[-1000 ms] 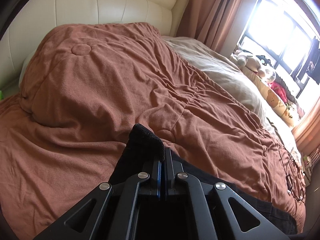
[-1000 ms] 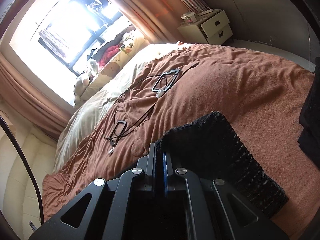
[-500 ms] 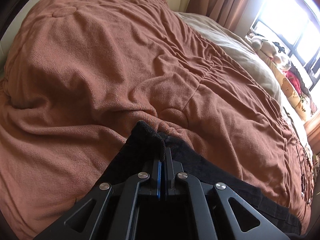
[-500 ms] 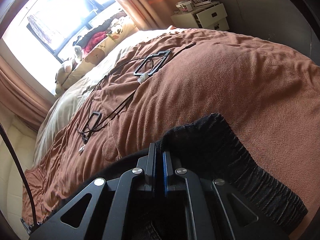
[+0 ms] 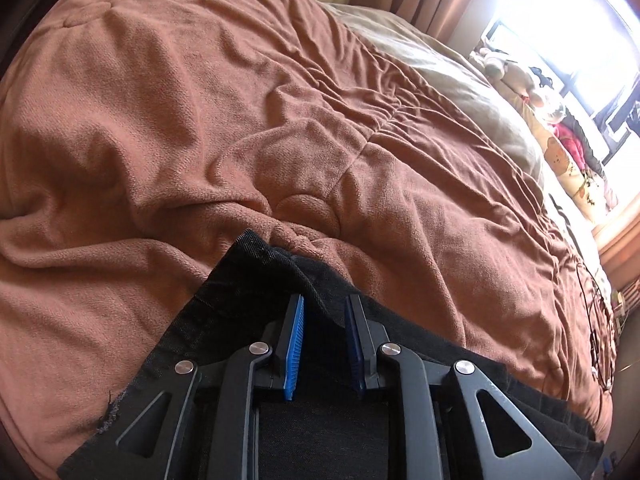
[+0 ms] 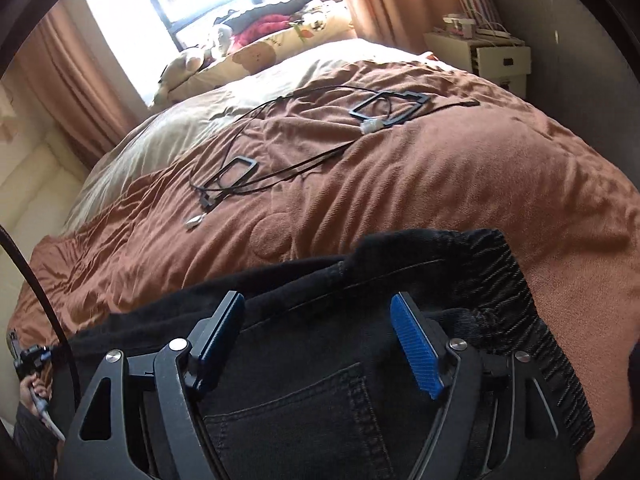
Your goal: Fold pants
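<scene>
left wrist: my left gripper point(image 5: 322, 304) jaws opening, small gap, fold of black pants point(image 5: 256, 280) between the pads, not pinched
pants there: hem corner flat on brown blanket point(image 5: 240, 120)
right wrist: my right gripper point(image 6: 318, 308) opening wide, nothing gripped, pants point(image 6: 320, 400) waistband and pocket lying underneath on the blanket point(image 6: 440, 184)

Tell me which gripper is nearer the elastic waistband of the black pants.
Right. The right gripper, jaws opening, hangs over the pants beside the elastic waistband. The left gripper, jaws opening, is at another edge; no waistband shows there.
</scene>
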{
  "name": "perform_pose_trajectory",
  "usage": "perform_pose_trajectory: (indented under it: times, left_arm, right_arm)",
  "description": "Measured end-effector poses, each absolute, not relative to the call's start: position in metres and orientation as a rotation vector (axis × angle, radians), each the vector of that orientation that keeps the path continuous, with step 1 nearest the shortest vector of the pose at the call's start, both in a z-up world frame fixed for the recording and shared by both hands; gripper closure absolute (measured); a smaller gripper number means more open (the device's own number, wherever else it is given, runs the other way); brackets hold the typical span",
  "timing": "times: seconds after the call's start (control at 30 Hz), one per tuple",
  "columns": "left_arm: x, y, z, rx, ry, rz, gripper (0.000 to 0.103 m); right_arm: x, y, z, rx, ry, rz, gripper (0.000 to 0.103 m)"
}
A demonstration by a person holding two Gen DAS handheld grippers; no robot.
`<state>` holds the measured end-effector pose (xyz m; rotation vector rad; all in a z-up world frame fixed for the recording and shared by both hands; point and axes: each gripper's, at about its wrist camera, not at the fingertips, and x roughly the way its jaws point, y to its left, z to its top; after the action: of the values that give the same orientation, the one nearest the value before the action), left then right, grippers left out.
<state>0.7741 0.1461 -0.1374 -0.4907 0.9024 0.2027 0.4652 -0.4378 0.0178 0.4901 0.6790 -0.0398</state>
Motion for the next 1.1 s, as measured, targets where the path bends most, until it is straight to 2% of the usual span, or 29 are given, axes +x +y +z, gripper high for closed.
perform_pose_trajectory:
  times: [0.17,0.23,0.3,0.53,0.97,1.03,1.1]
  left_arm:
    - [0.779,0.147,-0.145,-0.51,0.924,0.215,0.083]
    - [0.779,0.149,-0.147,-0.519,0.927,0.219,0.091]
    - [0.778,0.151,-0.149,-0.529,0.931,0.22,0.094]
    - [0.779,0.151,-0.15,-0.492,0.927,0.234,0.1]
    - [0.781,0.152,-0.152,-0.467,0.927,0.243,0.1]
    - [0.782,0.151,-0.153,-0.465,0.928,0.243,0.1]
    - [0.782,0.151,-0.154,-0.465,0.93,0.242,0.1]
  right_arm:
    - [0.481,-0.391,0.037,0.289,0.711,0.073,0.029]
    - [0.491,-0.373,0.04,0.217,0.729,0.112,0.029]
    - [0.502,-0.353,0.042,0.152,0.748,0.174,0.029]
    - [0.537,-0.284,0.037,-0.038,0.793,0.355,0.029]
    - [0.604,-0.202,0.013,-0.265,0.861,0.485,0.029]
    - [0.618,-0.196,0.004,-0.287,0.886,0.505,0.04]
    - [0.63,-0.191,-0.004,-0.289,0.924,0.533,0.045]
